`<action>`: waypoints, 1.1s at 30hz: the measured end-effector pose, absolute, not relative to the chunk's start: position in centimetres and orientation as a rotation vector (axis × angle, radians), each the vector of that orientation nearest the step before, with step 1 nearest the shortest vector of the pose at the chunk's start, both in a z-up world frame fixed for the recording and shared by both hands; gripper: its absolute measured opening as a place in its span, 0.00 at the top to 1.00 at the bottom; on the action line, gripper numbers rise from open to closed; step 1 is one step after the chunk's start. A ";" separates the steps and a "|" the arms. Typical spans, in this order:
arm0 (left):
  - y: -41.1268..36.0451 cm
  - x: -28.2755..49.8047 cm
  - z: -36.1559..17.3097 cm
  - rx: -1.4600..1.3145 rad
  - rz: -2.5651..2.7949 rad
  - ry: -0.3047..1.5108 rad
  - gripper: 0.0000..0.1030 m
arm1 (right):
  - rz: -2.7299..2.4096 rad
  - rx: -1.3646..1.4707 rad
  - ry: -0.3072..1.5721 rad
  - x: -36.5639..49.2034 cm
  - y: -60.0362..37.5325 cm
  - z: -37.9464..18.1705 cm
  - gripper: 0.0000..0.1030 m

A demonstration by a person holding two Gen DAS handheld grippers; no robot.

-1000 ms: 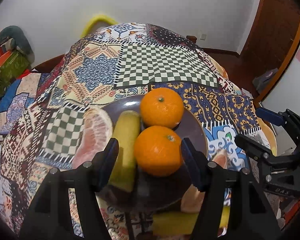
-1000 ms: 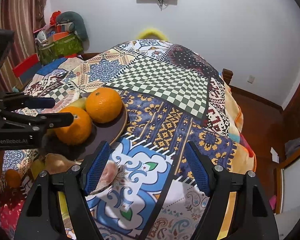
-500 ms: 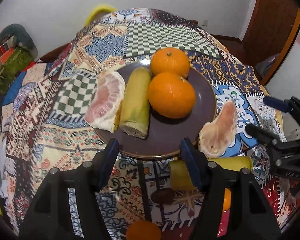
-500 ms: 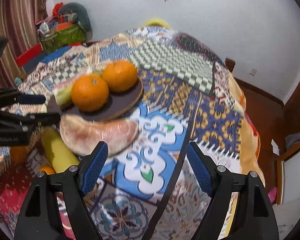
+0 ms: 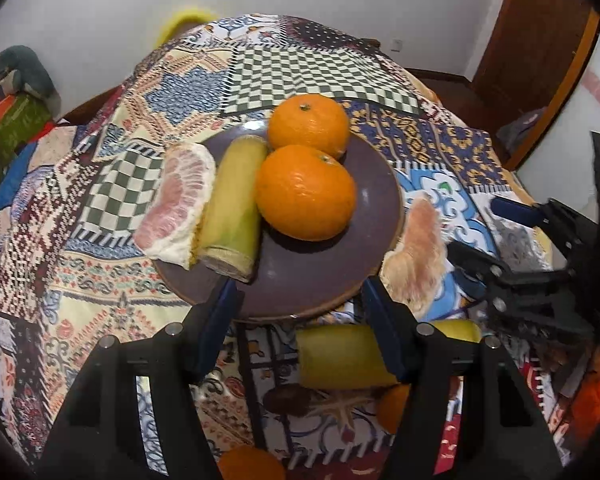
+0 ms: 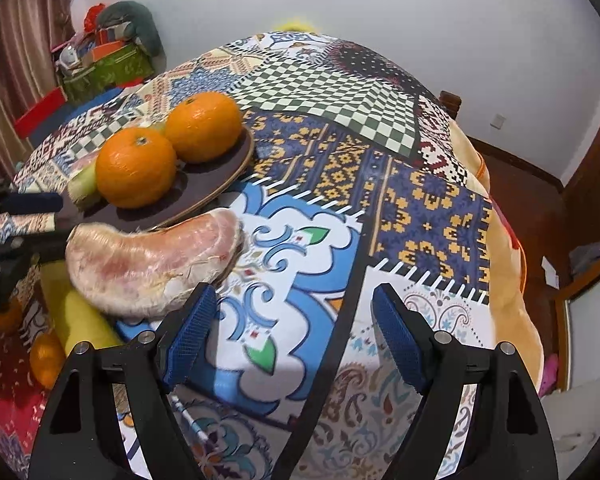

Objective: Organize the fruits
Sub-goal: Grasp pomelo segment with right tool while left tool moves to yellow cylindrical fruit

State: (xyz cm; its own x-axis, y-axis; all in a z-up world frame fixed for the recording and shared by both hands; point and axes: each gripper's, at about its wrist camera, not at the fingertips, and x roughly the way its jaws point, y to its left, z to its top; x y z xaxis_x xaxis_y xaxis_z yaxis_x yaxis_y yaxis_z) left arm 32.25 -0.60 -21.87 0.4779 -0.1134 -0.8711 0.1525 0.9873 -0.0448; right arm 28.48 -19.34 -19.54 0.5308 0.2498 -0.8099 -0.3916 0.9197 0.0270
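A dark round plate holds two oranges, a yellow-green fruit piece and a pink pomelo segment on its left rim. My left gripper hangs open over the plate's near rim with nothing between its fingers. A second pomelo segment lies on the cloth just right of the plate. My right gripper is open and empty over the blue-and-white patch, its left finger close beside that segment. Another yellow piece lies in front of the plate.
A patchwork cloth covers the whole table and drops off at the right toward the floor. Small oranges and a brown fruit lie near the front edge. Boxes and bags are stacked at the far left wall.
The near orange stood between my left fingers a second ago; that gripper has since drawn back to the plate's near rim. My right gripper has sunk toward the pomelo segment on the cloth.
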 end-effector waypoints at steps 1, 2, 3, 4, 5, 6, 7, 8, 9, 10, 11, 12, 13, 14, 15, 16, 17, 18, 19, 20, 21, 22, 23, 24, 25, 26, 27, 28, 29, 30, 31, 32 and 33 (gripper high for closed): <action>-0.8 32.2 -21.8 0.037 -0.172 1.061 0.37 | 0.385 -0.152 0.942 28.7 -19.6 -19.6 0.24; -1.0 32.1 -21.8 0.036 -0.181 1.060 0.37 | 0.384 -0.140 0.947 28.8 -19.7 -19.6 0.24; -1.3 32.0 -21.7 0.036 -0.192 1.059 0.37 | 0.381 -0.129 0.950 28.9 -20.0 -19.6 0.24; -1.7 32.0 -21.6 0.034 -0.204 1.056 0.37 | 0.376 -0.120 0.951 29.0 -20.2 -19.5 0.24; -2.1 31.9 -21.5 0.031 -0.215 1.055 0.37 | 0.371 -0.116 0.950 29.0 -20.5 -19.4 0.24; -2.5 31.9 -21.4 0.027 -0.229 1.054 0.37 | 0.367 -0.113 0.947 28.9 -20.7 -19.3 0.24; -2.9 31.8 -21.4 0.027 -0.238 1.051 0.37 | 0.365 -0.111 0.944 28.7 -21.0 -19.1 0.24; -3.5 31.7 -21.3 0.037 -0.249 1.047 0.37 | 0.361 -0.113 0.940 28.5 -21.3 -18.8 0.24; -3.8 31.5 -21.3 0.045 -0.253 1.043 0.37 | 0.356 -0.118 0.935 28.3 -21.4 -18.7 0.24; -4.3 31.4 -21.2 0.052 -0.257 1.039 0.37 | 0.345 -0.127 0.926 28.0 -21.7 -18.4 0.24; -4.7 31.2 -21.2 0.050 -0.264 1.038 0.37 | 0.335 -0.134 0.917 27.8 -22.0 -18.1 0.24; -5.0 31.1 -21.3 0.045 -0.271 1.042 0.37 | 0.329 -0.138 0.910 27.6 -22.3 -17.7 0.24; -5.3 31.1 -21.2 0.038 -0.282 1.045 0.37 | 0.323 -0.141 0.903 27.2 -22.6 -17.3 0.24; -5.6 31.0 -21.2 0.034 -0.290 1.047 0.37 | 0.320 -0.139 0.897 27.0 -22.9 -17.0 0.24; -6.0 30.9 -21.2 0.032 -0.296 1.050 0.37 | 0.316 -0.136 0.892 26.8 -23.3 -16.7 0.24; -6.5 30.8 -21.2 0.032 -0.305 1.053 0.37 | 0.312 -0.132 0.887 26.4 -23.7 -16.4 0.24; -6.8 30.7 -21.2 0.033 -0.312 1.054 0.37 | 0.308 -0.129 0.884 26.2 -24.0 -16.2 0.24; -7.2 30.5 -21.2 0.039 -0.315 1.055 0.37 | 0.305 -0.126 0.881 26.0 -24.3 -15.9 0.24; -7.5 30.3 -21.1 0.049 -0.310 1.051 0.37 | 0.302 -0.122 0.879 25.7 -24.6 -15.7 0.24; -7.6 30.1 -20.9 0.060 -0.300 1.043 0.37 | 0.302 -0.120 0.880 25.4 -24.9 -15.5 0.24; -7.6 29.8 -20.7 0.067 -0.289 1.032 0.37 | 0.301 -0.121 0.881 25.3 -25.0 -15.5 0.24; -7.4 29.4 -20.3 0.063 -0.280 1.023 0.37 | 0.300 -0.125 0.879 25.0 -25.1 -15.3 0.24; -6.9 29.1 -20.0 0.050 -0.270 1.017 0.37 | 0.301 -0.128 0.876 24.8 -25.1 -15.2 0.24; -6.5 28.9 -19.7 0.039 -0.263 1.013 0.37 | 0.302 -0.132 0.873 24.6 -25.1 -15.1 0.24; -5.9 28.7 -19.3 0.029 -0.251 1.006 0.37 | 0.304 -0.136 0.871 24.4 -25.1 -15.0 0.24; -5.2 28.3 -18.8 0.023 -0.234 0.997 0.37 | 0.306 -0.137 0.871 24.2 -24.9 -15.1 0.24; -4.7 28.1 -18.5 0.019 -0.222 0.991 0.37 | 0.310 -0.134 0.873 24.1 -24.8 -15.1 0.24; -4.0 27.8 -18.2 0.014 -0.207 0.983 0.37 | 0.315 -0.128 0.877 24.0 -24.7 -15.2 0.24; -3.4 27.5 -17.9 0.010 -0.193 0.977 0.37 | 0.323 -0.118 0.882 24.1 -24.6 -15.3 0.24; -2.6 27.2 -17.6 0.002 -0.174 0.970 0.37 | 0.334 -0.107 0.888 24.1 -24.3 -15.4 0.24; -2.1 26.9 -17.4 -0.003 -0.165 0.968 0.37 | 0.347 -0.096 0.893 24.1 -24.0 -15.5 0.24; -1.5 26.6 -17.3 -0.014 -0.152 0.967 0.37 | 0.356 -0.091 0.896 24.1 -23.7 -15.6 0.24; -1.1 26.5 -17.3 -0.021 -0.145 0.969 0.37 | 0.362 -0.092 0.898 24.1 -23.3 -15.7 0.24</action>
State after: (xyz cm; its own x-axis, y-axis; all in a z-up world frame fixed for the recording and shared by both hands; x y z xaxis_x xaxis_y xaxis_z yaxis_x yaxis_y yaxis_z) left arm 26.49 -1.08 -17.28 0.5572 -0.1323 -0.8198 0.1137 0.9901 -0.0825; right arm 24.07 -23.29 -15.65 0.5669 0.2693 -0.7785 -0.3455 0.9356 0.0721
